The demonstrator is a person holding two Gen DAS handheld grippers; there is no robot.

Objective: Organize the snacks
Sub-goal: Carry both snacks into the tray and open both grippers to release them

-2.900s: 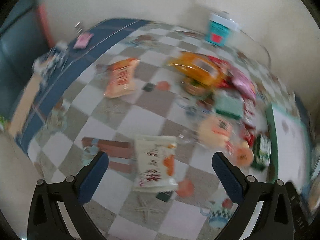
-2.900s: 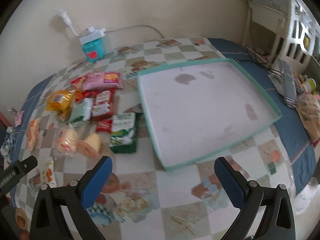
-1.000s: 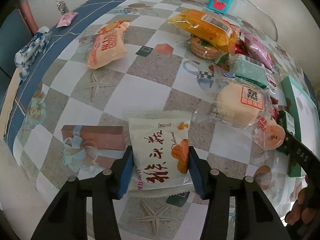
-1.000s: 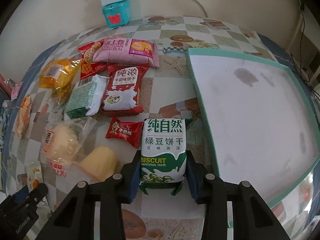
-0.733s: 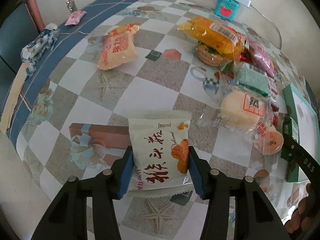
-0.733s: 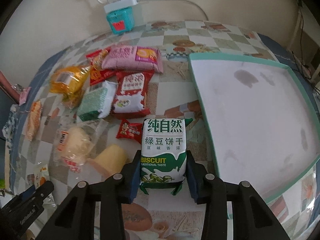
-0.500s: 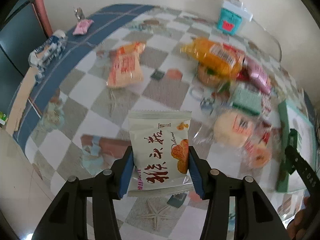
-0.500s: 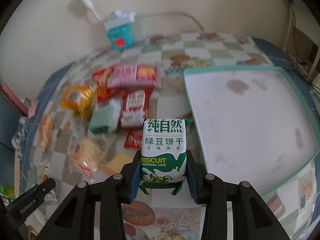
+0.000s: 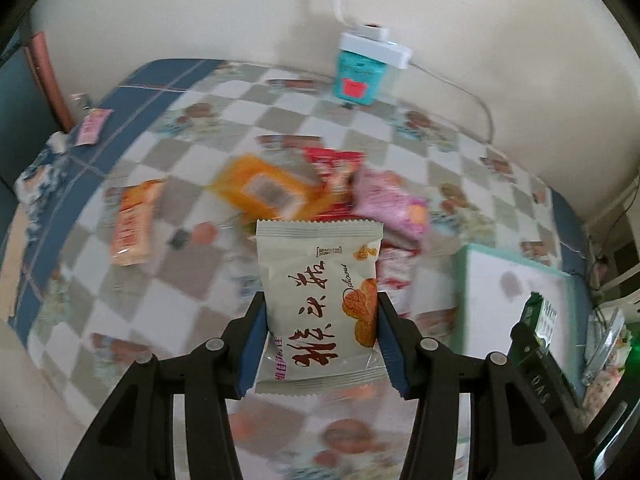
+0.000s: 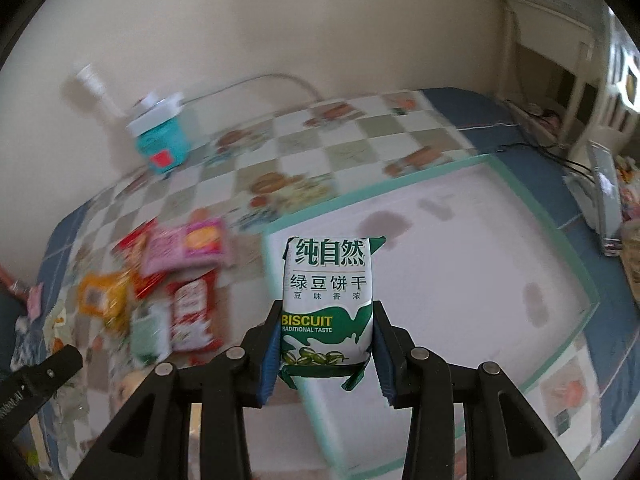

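My left gripper (image 9: 320, 340) is shut on a white snack packet with red writing (image 9: 318, 304) and holds it up above the checkered table. My right gripper (image 10: 326, 350) is shut on a green and white biscuit pack (image 10: 327, 300) and holds it above the near left part of the white tray with a teal rim (image 10: 472, 264). The tray also shows in the left wrist view (image 9: 508, 292), with the right gripper and its pack (image 9: 542, 316) over it. The other snacks (image 10: 176, 280) lie in a blurred heap left of the tray.
An orange packet (image 9: 134, 220) lies apart at the left. A teal box with a white power strip (image 9: 360, 72) stands at the wall. A small pink packet (image 9: 93, 126) lies on the blue cloth edge. A phone (image 10: 606, 196) lies right of the tray.
Both grippers closed on their packs, lifted them off the table and moved right toward the tray. The green pack now hangs over the tray.
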